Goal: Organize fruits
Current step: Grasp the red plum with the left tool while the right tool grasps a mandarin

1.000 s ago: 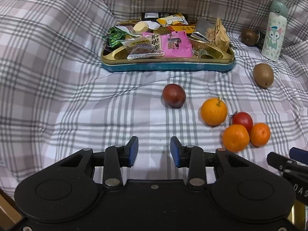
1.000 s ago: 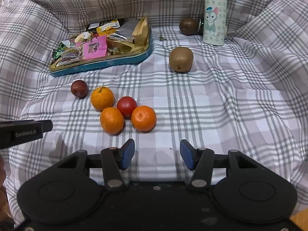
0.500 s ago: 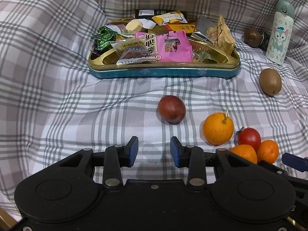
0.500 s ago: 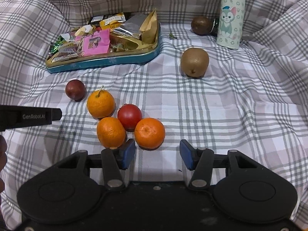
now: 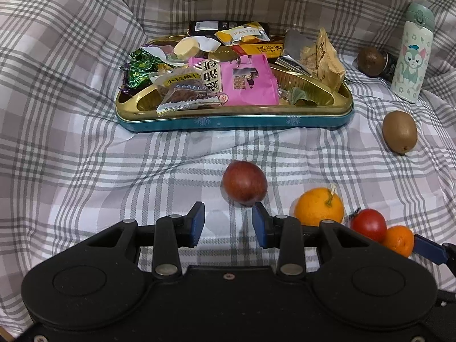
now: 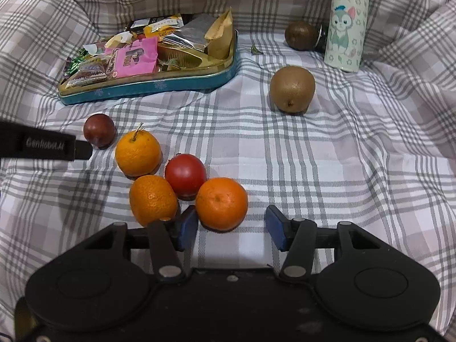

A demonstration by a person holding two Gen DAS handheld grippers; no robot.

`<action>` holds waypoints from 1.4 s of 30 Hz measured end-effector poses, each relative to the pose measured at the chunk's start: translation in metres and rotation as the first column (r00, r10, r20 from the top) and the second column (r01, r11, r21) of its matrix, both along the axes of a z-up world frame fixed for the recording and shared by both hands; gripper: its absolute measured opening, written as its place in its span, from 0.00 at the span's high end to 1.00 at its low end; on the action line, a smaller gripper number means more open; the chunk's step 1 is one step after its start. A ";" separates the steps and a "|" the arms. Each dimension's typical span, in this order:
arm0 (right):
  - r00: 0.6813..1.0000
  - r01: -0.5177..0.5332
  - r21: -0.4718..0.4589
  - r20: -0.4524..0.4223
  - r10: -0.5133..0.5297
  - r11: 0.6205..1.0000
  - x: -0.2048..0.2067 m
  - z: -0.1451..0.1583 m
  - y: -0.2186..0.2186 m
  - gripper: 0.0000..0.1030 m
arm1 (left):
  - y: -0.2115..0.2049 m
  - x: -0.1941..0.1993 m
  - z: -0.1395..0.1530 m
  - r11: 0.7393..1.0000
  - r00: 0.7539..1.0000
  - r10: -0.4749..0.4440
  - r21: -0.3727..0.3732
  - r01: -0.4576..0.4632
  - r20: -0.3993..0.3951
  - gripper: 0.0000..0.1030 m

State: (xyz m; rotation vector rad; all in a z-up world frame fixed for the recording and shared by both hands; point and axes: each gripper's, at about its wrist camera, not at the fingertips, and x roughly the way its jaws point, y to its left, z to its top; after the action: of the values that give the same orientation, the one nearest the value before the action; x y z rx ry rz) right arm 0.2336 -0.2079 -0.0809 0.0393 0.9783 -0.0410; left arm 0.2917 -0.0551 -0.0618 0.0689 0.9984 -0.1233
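A dark red plum (image 5: 244,183) lies on the plaid cloth just beyond my open left gripper (image 5: 228,223); it also shows in the right wrist view (image 6: 99,134). A stemmed orange (image 6: 138,153), a red tomato (image 6: 185,177) and two mandarins (image 6: 152,200) (image 6: 221,203) sit clustered. My open right gripper (image 6: 231,229) is right at the nearer mandarin, which lies just beyond its left finger. A kiwi (image 6: 292,89) lies further back, and a darker one (image 6: 300,35) sits by the bottle.
A teal and gold tin tray (image 5: 236,121) full of snack packets stands at the back. A cartoon-print bottle (image 6: 347,22) stands back right. The plaid cloth rises in folds on all sides. The left gripper's finger (image 6: 42,145) reaches in from the left in the right wrist view.
Both grippers have moved forward toward the fruit. The plum is now close to my left fingertips and the nearer mandarin close to my right ones. Both stay open.
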 end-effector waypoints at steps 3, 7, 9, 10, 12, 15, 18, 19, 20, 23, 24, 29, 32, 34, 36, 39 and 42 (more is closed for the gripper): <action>1.000 -0.017 -0.019 0.025 0.017 1.000 -0.003 -0.002 0.002 0.41 | -0.001 0.003 -0.003 1.000 1.000 -0.005 -0.003 0.005 -0.003 0.56; 0.999 -0.020 -0.019 0.040 0.021 1.000 -0.003 -0.003 0.000 0.35 | -0.004 0.008 -0.006 1.000 1.000 -0.012 -0.015 0.012 -0.013 0.55; 0.999 -0.018 -0.017 0.036 0.019 1.000 -0.001 -0.004 -0.001 0.29 | -0.005 0.010 -0.008 1.000 1.000 -0.014 -0.016 0.014 -0.016 0.55; 0.999 -0.016 -0.018 0.033 0.017 1.000 0.001 -0.004 -0.001 0.25 | -0.006 0.011 -0.009 1.000 1.000 -0.016 -0.016 0.016 -0.016 0.54; 1.000 -0.008 -0.018 0.027 0.009 1.000 0.003 -0.005 -0.003 0.18 | -0.008 0.013 -0.010 1.000 1.000 -0.019 -0.013 0.019 -0.014 0.52; 1.000 -0.006 -0.013 0.022 0.006 1.000 0.006 -0.006 -0.005 0.13 | -0.010 0.016 -0.013 1.000 1.000 -0.019 -0.014 0.019 -0.018 0.51; 0.999 -0.010 -0.026 0.031 0.011 1.000 0.006 -0.007 -0.003 0.11 | -0.011 0.019 -0.016 1.000 1.000 -0.016 -0.016 0.016 -0.018 0.50; 0.999 -0.010 -0.030 0.037 0.011 0.999 0.005 -0.008 -0.003 0.10 | -0.012 0.021 -0.016 1.000 1.000 -0.016 -0.014 0.015 -0.014 0.50; 0.999 -0.009 -0.032 0.042 0.011 0.999 0.004 -0.008 -0.003 0.10 | -0.012 0.021 -0.017 1.000 1.000 -0.016 -0.010 0.016 -0.009 0.50; 0.999 -0.010 -0.033 0.051 0.011 0.999 0.003 -0.008 -0.003 0.10 | -0.015 0.023 -0.018 1.000 1.000 -0.018 0.001 0.018 0.001 0.49; 0.999 -0.011 -0.033 0.050 0.012 0.999 0.003 -0.008 -0.003 0.10 | -0.015 0.024 -0.018 1.000 1.000 -0.018 0.005 0.018 0.004 0.49; 0.999 -0.012 -0.032 0.048 0.013 0.999 0.003 -0.008 -0.003 0.10 | -0.014 0.022 -0.018 1.000 0.999 -0.030 0.001 0.030 0.016 0.52; 0.999 -0.012 -0.032 0.048 0.013 0.999 0.003 -0.008 -0.003 0.10 | -0.012 0.020 -0.017 1.000 0.999 -0.030 -0.005 0.030 0.017 0.52; 0.999 -0.011 -0.031 0.045 0.013 0.999 0.003 -0.008 -0.003 0.10 | -0.010 0.020 -0.017 0.999 0.999 -0.030 -0.008 0.031 0.017 0.51; 0.999 -0.010 -0.030 0.042 0.011 0.999 0.003 -0.008 -0.004 0.10 | -0.010 0.022 -0.018 1.000 0.999 -0.029 -0.009 0.030 0.018 0.50; 0.999 -0.010 -0.031 0.040 0.011 0.999 0.003 -0.008 -0.004 0.11 | -0.011 0.026 -0.019 1.000 0.999 -0.028 -0.004 0.028 0.019 0.49; 0.999 -0.004 -0.032 0.036 0.005 0.999 0.004 -0.008 -0.004 0.11 | -0.014 0.030 -0.020 1.000 0.999 -0.022 0.013 0.022 0.024 0.48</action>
State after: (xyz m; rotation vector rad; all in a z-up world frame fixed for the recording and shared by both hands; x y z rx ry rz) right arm 0.2371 -0.2114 -0.0885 0.0086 0.9412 -0.0515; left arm 0.3216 -0.0691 -0.0814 0.0931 0.9748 -0.1359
